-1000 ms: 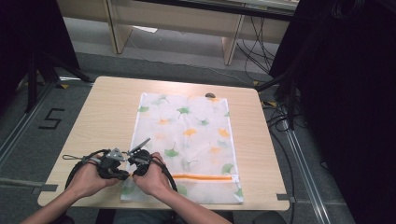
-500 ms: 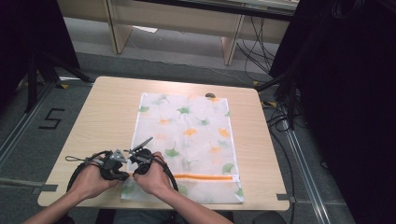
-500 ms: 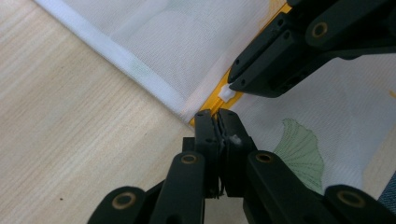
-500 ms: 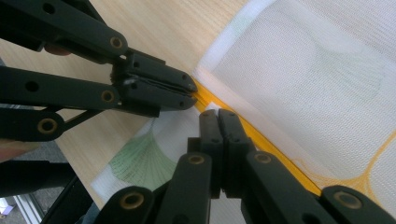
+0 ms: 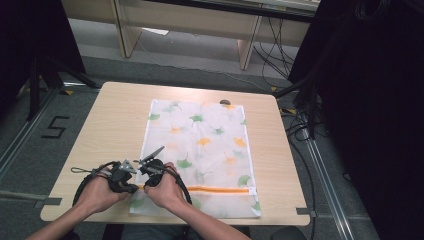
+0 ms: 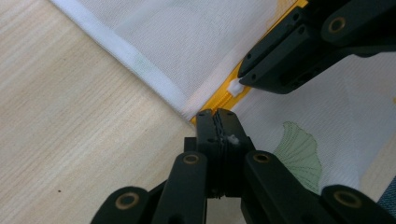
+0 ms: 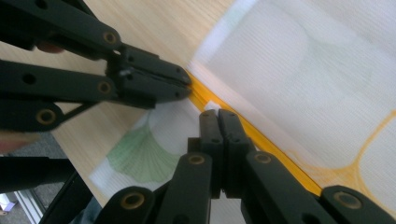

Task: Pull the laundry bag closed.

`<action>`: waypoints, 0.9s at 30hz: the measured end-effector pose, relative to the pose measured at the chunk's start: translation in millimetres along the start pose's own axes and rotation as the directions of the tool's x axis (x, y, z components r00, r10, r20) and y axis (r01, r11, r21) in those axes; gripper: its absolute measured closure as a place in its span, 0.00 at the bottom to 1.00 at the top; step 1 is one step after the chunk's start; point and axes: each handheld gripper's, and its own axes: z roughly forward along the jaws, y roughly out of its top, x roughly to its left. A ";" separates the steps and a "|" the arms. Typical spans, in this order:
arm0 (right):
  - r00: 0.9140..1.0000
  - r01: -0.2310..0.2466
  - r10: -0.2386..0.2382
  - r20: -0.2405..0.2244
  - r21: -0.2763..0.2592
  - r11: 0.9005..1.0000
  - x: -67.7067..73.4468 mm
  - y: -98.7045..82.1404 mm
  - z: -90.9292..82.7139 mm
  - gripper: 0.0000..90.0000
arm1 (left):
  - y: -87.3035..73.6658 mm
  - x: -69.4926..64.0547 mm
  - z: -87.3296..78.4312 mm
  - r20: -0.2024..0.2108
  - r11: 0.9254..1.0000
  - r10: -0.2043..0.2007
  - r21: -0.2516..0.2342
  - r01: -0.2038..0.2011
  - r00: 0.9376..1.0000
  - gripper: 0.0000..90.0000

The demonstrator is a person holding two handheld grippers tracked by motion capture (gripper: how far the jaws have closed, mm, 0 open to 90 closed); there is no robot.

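Observation:
A white mesh bag [image 5: 200, 140] printed with green and orange leaves lies flat on the wooden table [image 5: 110, 125]. An orange zipper [image 5: 220, 190] crosses it near the front edge. Both grippers meet at the zipper's left end. My left gripper [image 5: 134, 189] [image 6: 217, 116] is shut, its tips at the bag's edge by the zipper end [image 6: 205, 109], with a white bit caught between the jaws. My right gripper [image 5: 145, 185] [image 7: 218, 115] is shut at the small white zipper pull [image 7: 211, 105] [image 6: 235, 87]. The two tips nearly touch.
A small dark object [image 5: 225, 102] lies on the table at the bag's far edge. Black cables [image 5: 82, 187] loop around the person's hands near the front edge. Bare wood stretches left of the bag. Floor rails and dark stands flank the table.

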 end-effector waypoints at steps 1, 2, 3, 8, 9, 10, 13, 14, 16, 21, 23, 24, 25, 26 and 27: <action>1.000 0.012 -0.012 0.006 -0.005 1.000 -2.3 -1.3 -0.4 1.00 | 0.1 0.0 -0.3 -0.001 1.000 0.003 0.002 -0.003 1.000 0.98; 1.000 0.018 -0.018 0.012 -0.008 1.000 -3.1 -1.8 -0.2 1.00 | -0.1 0.0 0.2 0.001 1.000 0.001 -0.001 -0.001 1.000 0.99; 1.000 0.018 -0.018 0.012 -0.008 1.000 -3.1 -1.8 -0.2 1.00 | -0.1 0.0 0.2 0.001 1.000 0.001 -0.001 -0.001 1.000 0.98; 1.000 0.009 -0.009 0.008 0.000 1.000 -3.6 -3.0 -3.6 1.00 | -0.8 -0.1 -0.5 0.001 1.000 -0.002 -0.005 0.002 1.000 0.98; 0.999 0.035 -0.035 0.010 -0.011 0.999 -7.2 -3.5 -4.4 1.00 | -0.6 0.2 -0.5 0.003 1.000 0.002 -0.003 -0.002 1.000 0.98; 1.000 -0.004 0.004 0.002 -0.007 1.000 -4.9 -3.9 -4.6 1.00 | -0.6 0.3 -0.7 0.003 1.000 0.003 -0.002 -0.003 1.000 0.98; 1.000 0.004 -0.004 0.008 0.001 1.000 -6.3 -4.6 -6.5 1.00 | -0.8 1.2 -0.7 0.012 1.000 0.001 0.000 -0.001 1.000 0.98; 1.000 0.005 -0.005 0.001 0.003 1.000 -6.6 -4.5 -7.2 1.00 | -0.8 1.2 -0.7 0.012 1.000 0.001 0.000 -0.001 1.000 0.98; 1.000 0.007 -0.007 0.016 0.003 1.000 -8.2 -6.1 -7.7 1.00 | -0.7 1.1 -1.0 0.008 1.000 0.006 -0.001 -0.006 1.000 0.98; 1.000 -0.009 0.009 0.009 0.001 1.000 -10.1 -7.7 -8.7 1.00 | -0.8 2.3 -2.1 0.015 1.000 0.014 0.013 -0.014 1.000 0.98; 1.000 -0.005 0.005 0.014 -0.002 1.000 -10.8 -8.3 -8.7 1.00 | -0.9 2.1 -2.1 0.014 1.000 0.014 0.012 -0.015 1.000 0.98; 1.000 0.002 -0.002 0.018 0.005 1.000 -11.3 -8.4 -9.5 1.00 | -0.9 2.2 -2.1 0.014 1.000 0.015 0.012 -0.015 1.000 0.98; 1.000 0.002 -0.002 0.018 0.005 1.000 -11.3 -8.4 -9.5 1.00 | -0.9 2.2 -2.1 0.014 1.000 0.015 0.012 -0.015 1.000 0.98; 1.000 0.001 -0.001 0.006 0.003 1.000 -11.8 -8.6 -10.6 1.00 | -0.8 2.4 -2.2 0.015 1.000 0.014 0.014 -0.015 1.000 0.98; 1.000 -0.004 0.004 0.007 0.007 1.000 -11.9 -8.7 -11.1 1.00 | -0.8 2.4 -2.2 0.016 1.000 0.014 0.013 -0.014 1.000 0.98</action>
